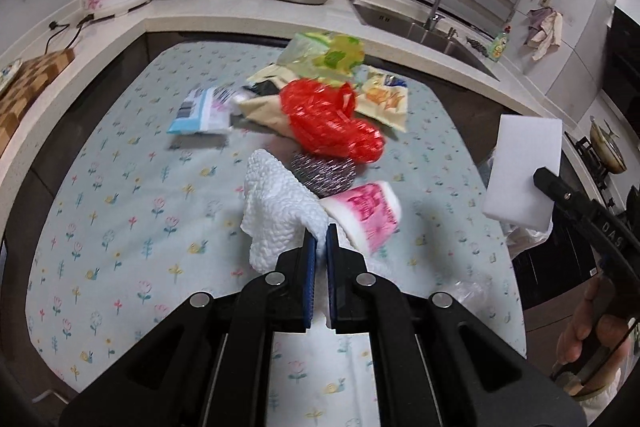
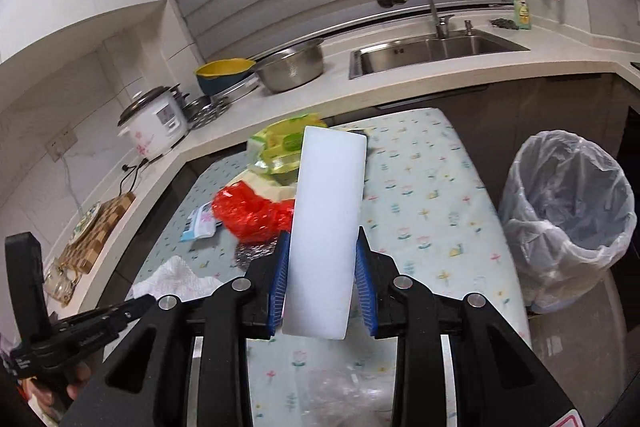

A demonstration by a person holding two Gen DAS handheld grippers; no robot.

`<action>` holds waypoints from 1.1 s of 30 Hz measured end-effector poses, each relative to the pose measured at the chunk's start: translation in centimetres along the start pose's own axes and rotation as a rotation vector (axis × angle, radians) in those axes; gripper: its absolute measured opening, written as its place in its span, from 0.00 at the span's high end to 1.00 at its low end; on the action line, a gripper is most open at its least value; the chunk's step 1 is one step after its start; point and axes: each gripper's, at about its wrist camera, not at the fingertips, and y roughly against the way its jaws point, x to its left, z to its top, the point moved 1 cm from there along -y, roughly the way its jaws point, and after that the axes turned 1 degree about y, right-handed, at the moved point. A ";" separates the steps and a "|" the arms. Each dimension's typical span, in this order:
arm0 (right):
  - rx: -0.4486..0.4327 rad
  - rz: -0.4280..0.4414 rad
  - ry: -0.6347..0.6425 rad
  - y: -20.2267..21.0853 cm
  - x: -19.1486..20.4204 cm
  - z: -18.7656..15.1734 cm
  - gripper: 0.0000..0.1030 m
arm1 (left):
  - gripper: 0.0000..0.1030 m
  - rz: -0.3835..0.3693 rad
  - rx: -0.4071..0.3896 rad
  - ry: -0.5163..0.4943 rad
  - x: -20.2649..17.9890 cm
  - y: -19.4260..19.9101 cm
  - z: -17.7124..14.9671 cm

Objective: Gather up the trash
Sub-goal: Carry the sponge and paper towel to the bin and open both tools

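We can read just one bit of writing: the letters "DAS" in pale print on the black body of the right claw [image 1: 538,183]. The print on the pink-and-white packet [image 1: 370,215] is too blurry for us to read.

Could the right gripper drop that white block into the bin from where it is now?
Probably yes. The right gripper is shut on the white sponge block, lifted above the table. The lined trash bin stands open-mouthed just past the table's right edge, with nothing visible in between.
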 end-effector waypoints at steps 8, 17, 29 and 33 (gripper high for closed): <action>-0.049 -0.132 -0.099 1.6 -9.0 1.0 0.71 | 0.95 -0.115 -0.040 -0.133 -10.2 -1.1 3.5; -0.071 -0.263 -0.175 2.1 -16.8 2.4 0.71 | 0.95 -0.223 -0.049 -0.230 -19.3 -4.2 6.7; -0.040 -0.359 -0.265 -0.3 -25.3 3.1 0.71 | 0.95 -0.371 0.035 -0.354 -32.1 -11.5 8.9; -0.024 -0.367 -0.296 -1.1 -27.4 3.1 0.70 | 0.95 -0.394 0.089 -0.376 -35.7 -14.5 8.7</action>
